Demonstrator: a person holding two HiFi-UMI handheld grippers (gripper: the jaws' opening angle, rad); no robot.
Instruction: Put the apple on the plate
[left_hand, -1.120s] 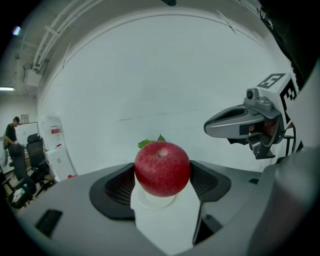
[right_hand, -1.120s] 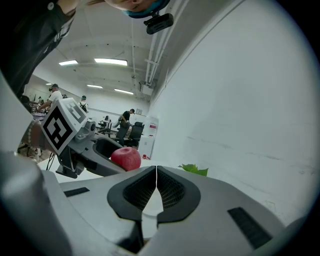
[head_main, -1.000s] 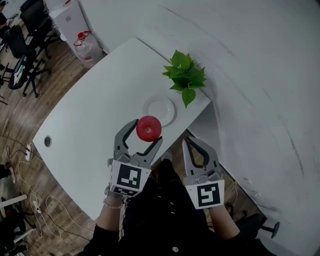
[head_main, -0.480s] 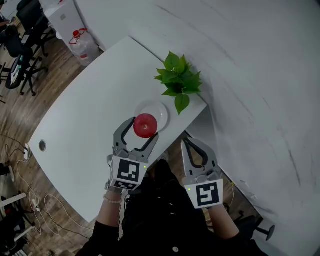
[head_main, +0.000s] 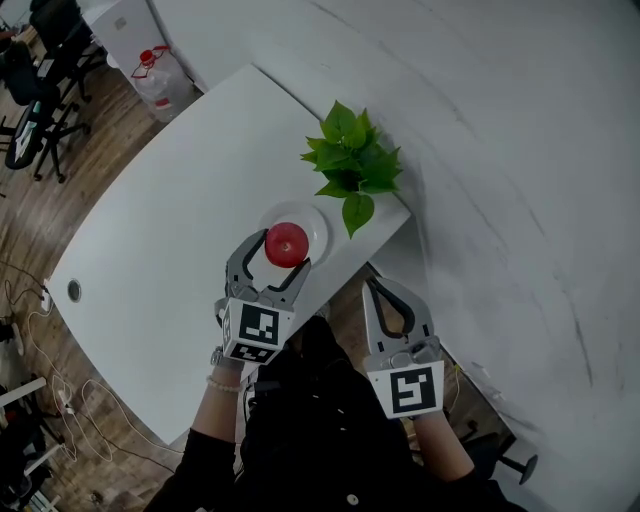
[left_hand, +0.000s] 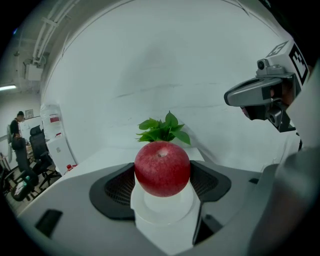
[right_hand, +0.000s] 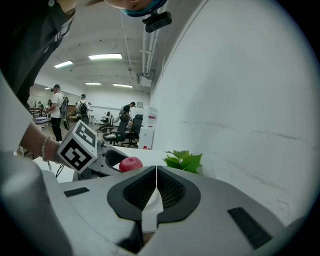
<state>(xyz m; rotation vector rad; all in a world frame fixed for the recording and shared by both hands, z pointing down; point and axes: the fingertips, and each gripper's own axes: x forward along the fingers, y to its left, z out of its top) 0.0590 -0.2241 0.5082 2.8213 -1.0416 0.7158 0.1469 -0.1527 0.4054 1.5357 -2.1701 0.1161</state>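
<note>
My left gripper (head_main: 285, 252) pinches the apple (head_main: 287, 244) between its 2 jaws, right over the plate (head_main: 314, 222) near the table (head_main: 160, 220) edge, and I can't tell whether the apple touches the plate. The plant (head_main: 350, 165) stands at 1 o'clock of the plate, just beside it. My right gripper (head_main: 386, 290) hangs at 4 o'clock of the left one, off the table, its 2 jaws pressed together on nothing.
</note>
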